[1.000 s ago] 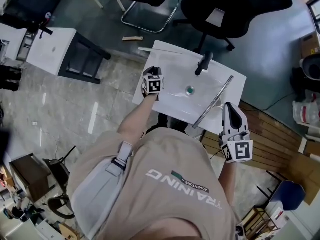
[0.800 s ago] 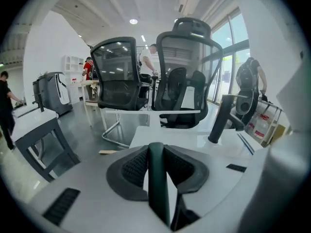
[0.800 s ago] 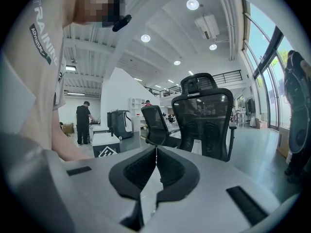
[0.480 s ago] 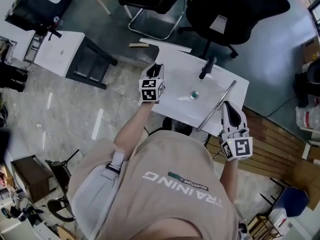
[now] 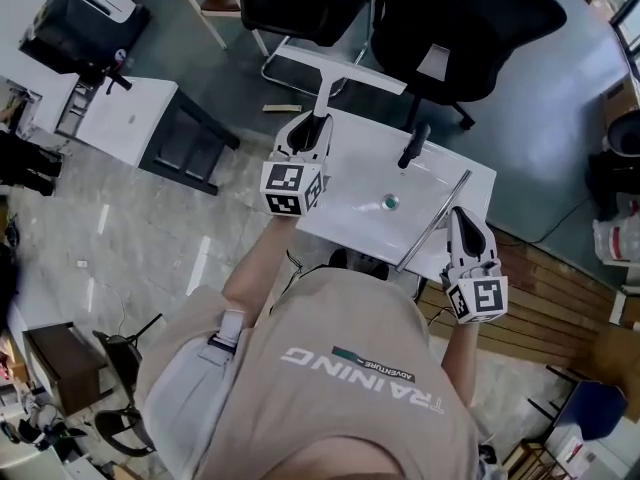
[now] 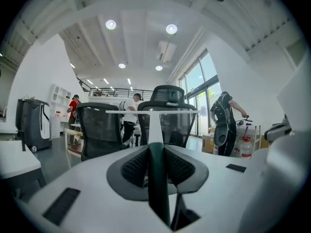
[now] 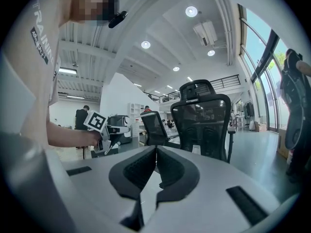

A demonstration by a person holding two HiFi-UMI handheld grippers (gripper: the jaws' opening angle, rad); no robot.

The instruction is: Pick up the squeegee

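The squeegee (image 5: 338, 72) has a long white blade on a white stem and a dark green handle (image 6: 156, 178). My left gripper (image 5: 312, 126) is shut on that handle and holds it up above the white table's (image 5: 350, 203) far left corner. In the left gripper view the blade (image 6: 150, 112) lies level across the chairs beyond, and the left gripper (image 6: 156, 154) clamps the handle on both sides. My right gripper (image 5: 465, 230) rests by the table's right edge, shut and empty. In the right gripper view the right gripper (image 7: 155, 154) has its pads touching.
On the table lie a black-handled tool (image 5: 413, 144), a small green round piece (image 5: 390, 203) and a long metal rod (image 5: 432, 223) close to my right gripper. Black office chairs (image 5: 455, 28) stand just beyond the table. A white side table (image 5: 125, 118) is to the left.
My left gripper has risen from the table's left part with the squeegee, whose blade now hangs over the chair area. The right gripper has stayed put.
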